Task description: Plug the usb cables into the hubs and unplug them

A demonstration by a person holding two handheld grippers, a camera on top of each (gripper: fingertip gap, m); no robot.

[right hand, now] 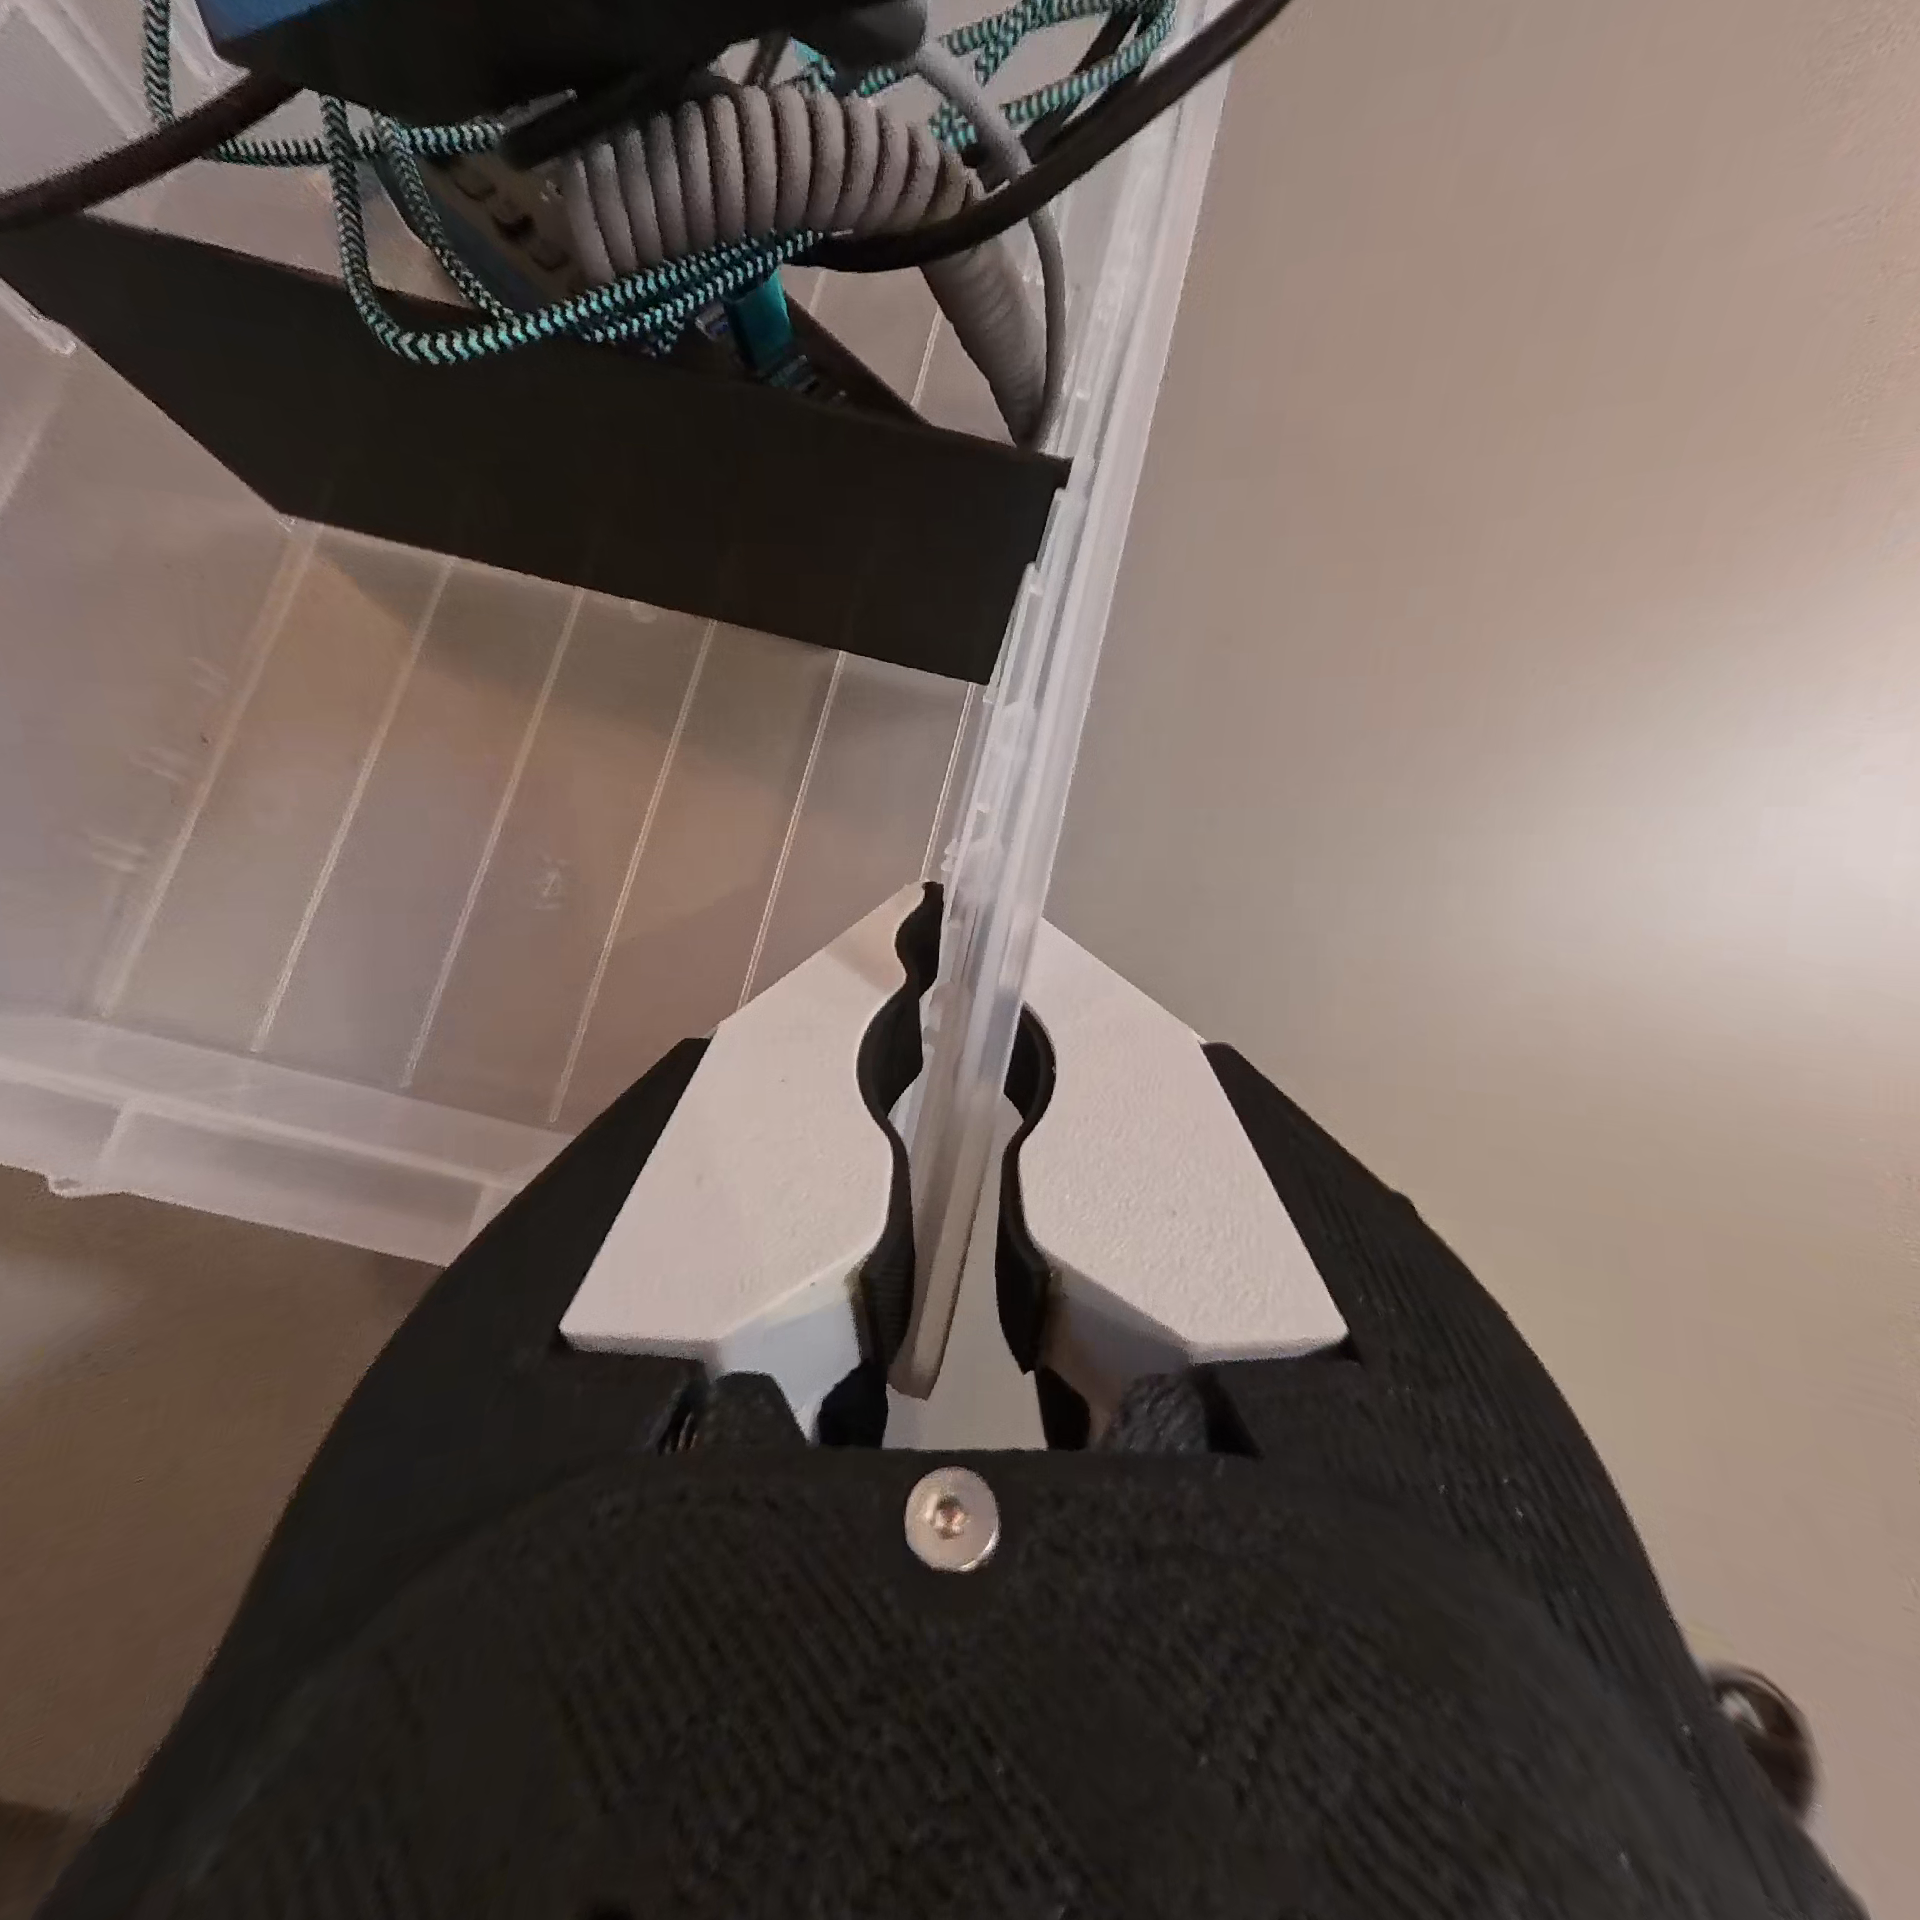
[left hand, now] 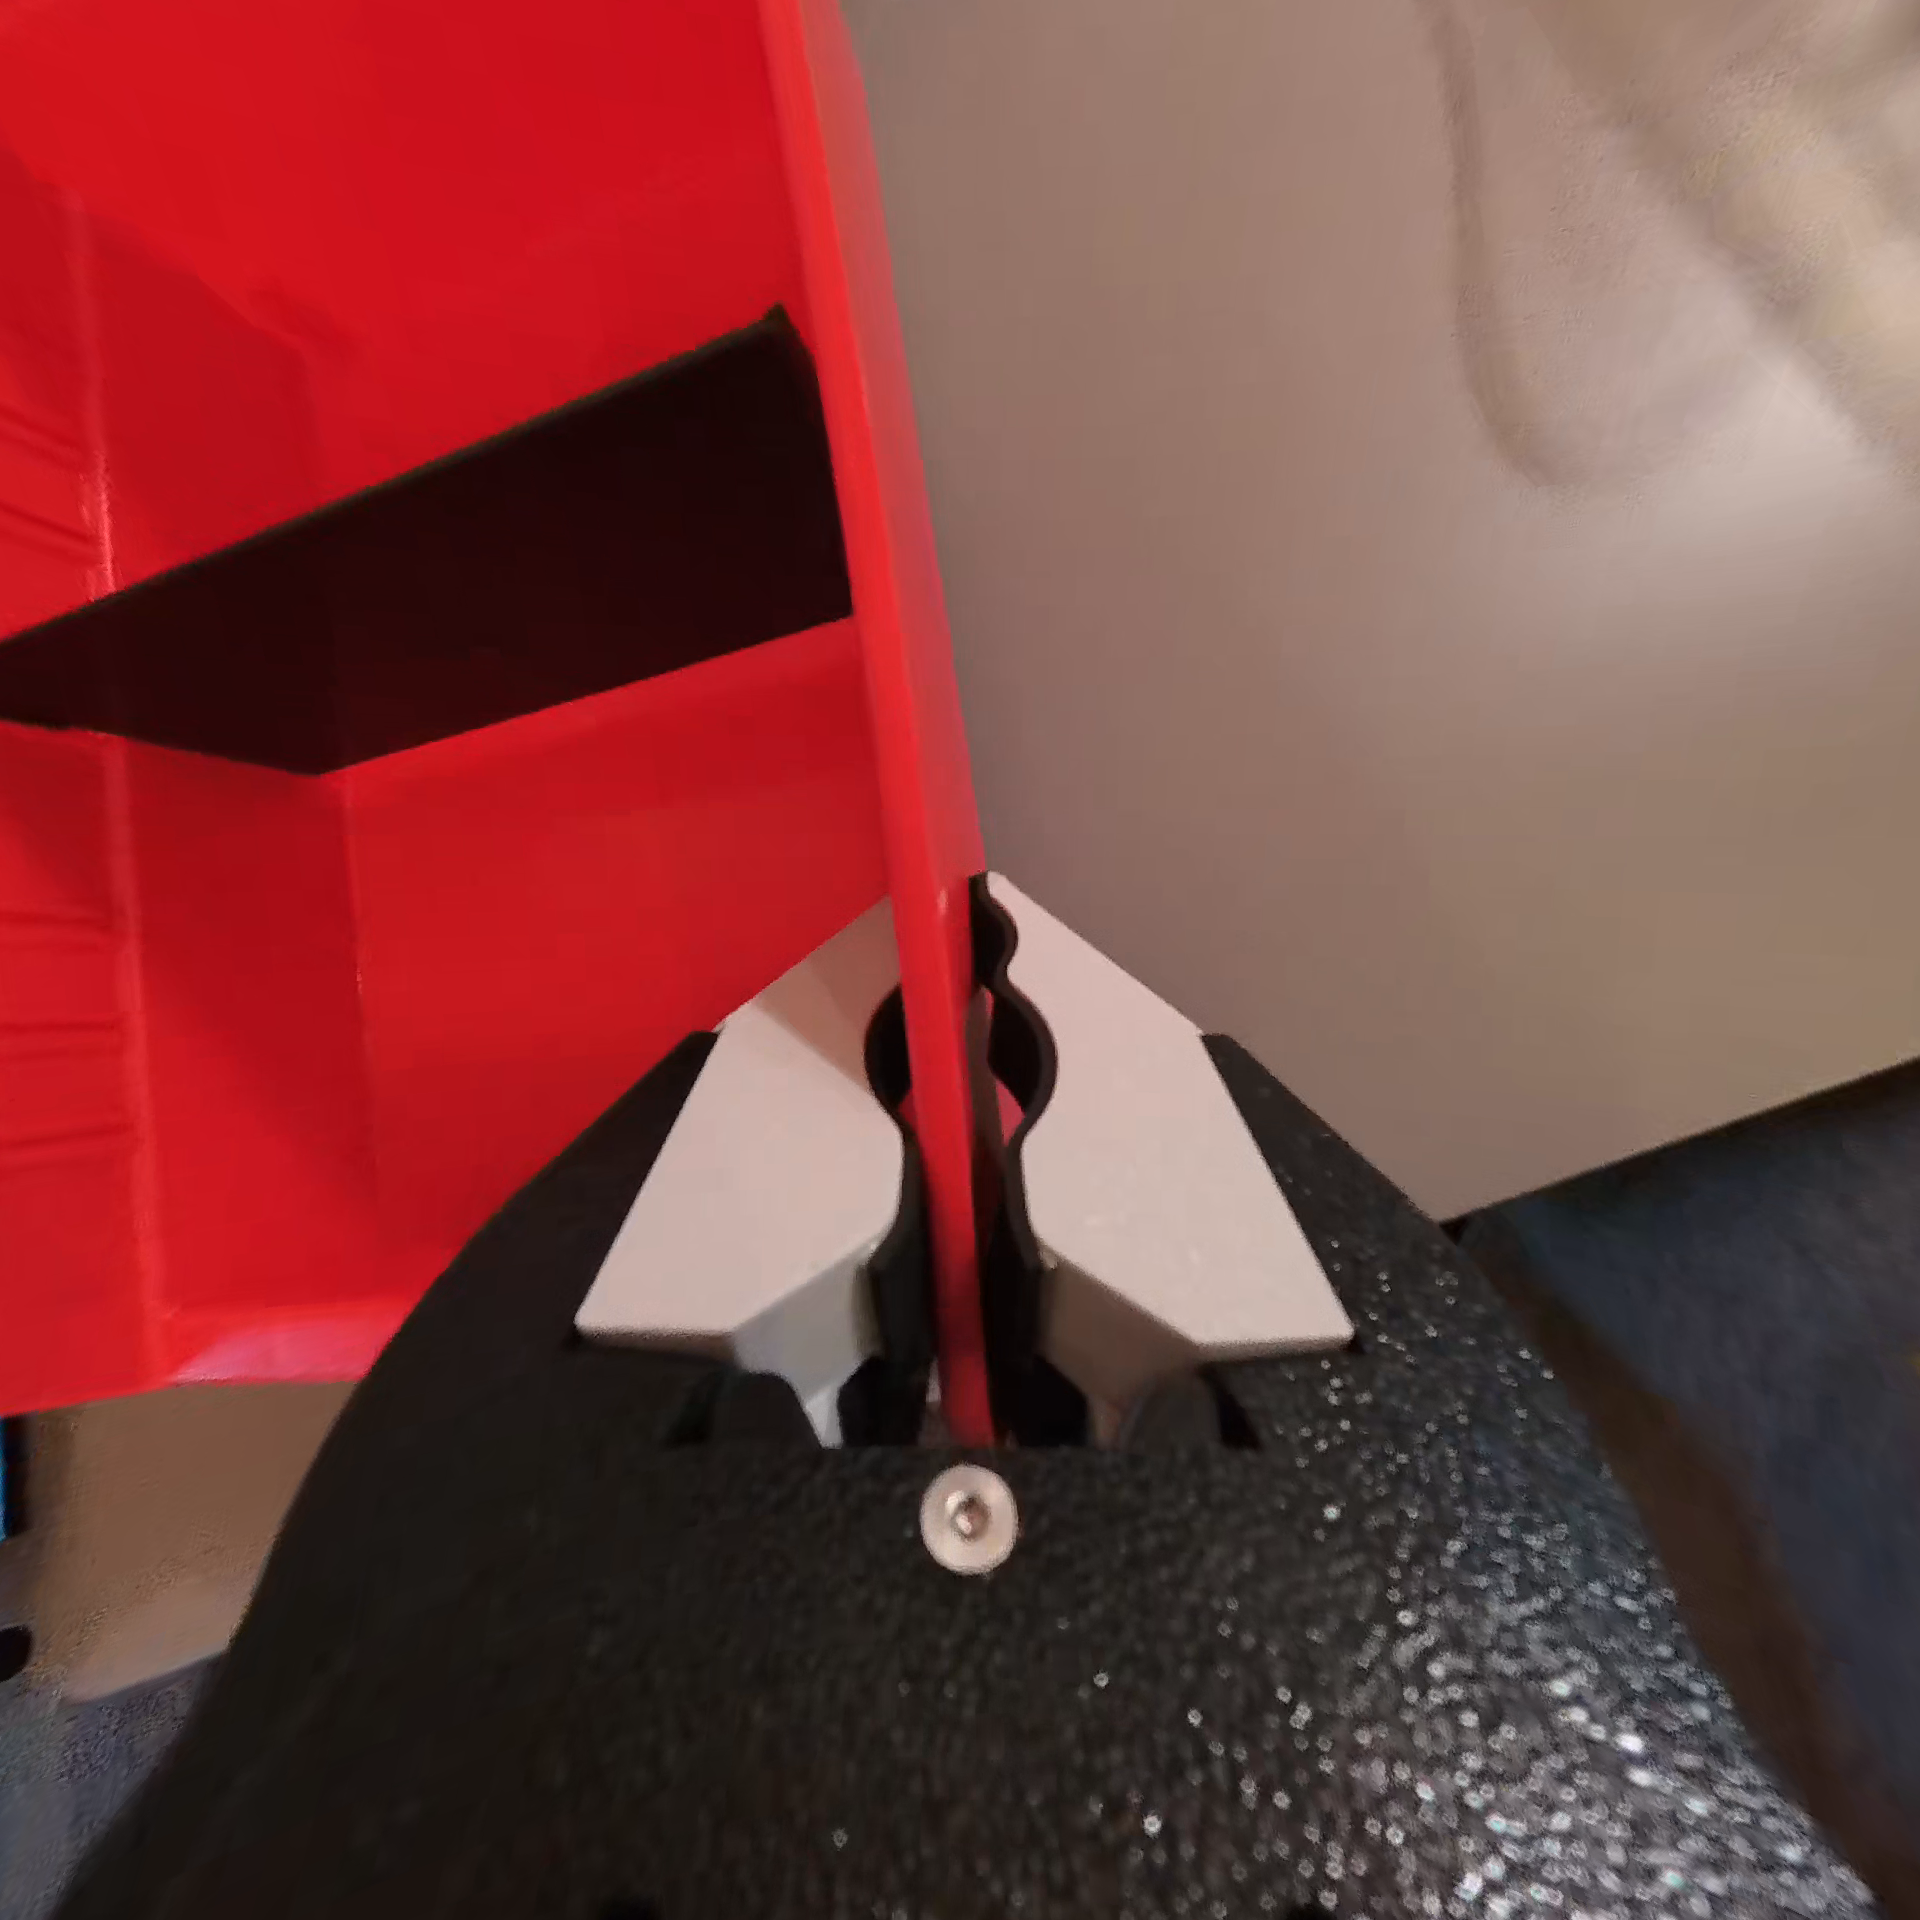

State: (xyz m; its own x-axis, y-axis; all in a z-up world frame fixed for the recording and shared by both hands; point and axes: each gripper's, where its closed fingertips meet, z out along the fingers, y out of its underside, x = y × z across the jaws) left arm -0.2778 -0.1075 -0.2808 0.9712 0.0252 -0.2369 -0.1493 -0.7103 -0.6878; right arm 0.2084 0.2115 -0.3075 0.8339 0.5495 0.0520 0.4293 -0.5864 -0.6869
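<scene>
My left gripper [left hand: 961, 904] is shut on the thin side wall of a red plastic bin [left hand: 416, 935]. A black divider [left hand: 468, 582] crosses the inside of the bin, which is otherwise empty in view. My right gripper [right hand: 971, 914] is shut on the rim of a clear plastic bin [right hand: 1049, 748]. That bin also has a black divider [right hand: 644, 488]. Beyond it lies a tangle of USB cables: a teal-and-black braided one [right hand: 582, 312], a grey coiled one [right hand: 790, 156] and black ones [right hand: 104, 177]. A blue hub [right hand: 499, 223] shows among them.
A beige table surface [left hand: 1351, 623] lies beyond both bins and also shows in the right wrist view [right hand: 1507, 623]. A pale blurred shape [left hand: 1662, 260] sits at the upper right of the left view. Dark blue carpet [left hand: 1714, 1299] shows past the table edge. My hands' fingertips stand some 60 centimetres from each other.
</scene>
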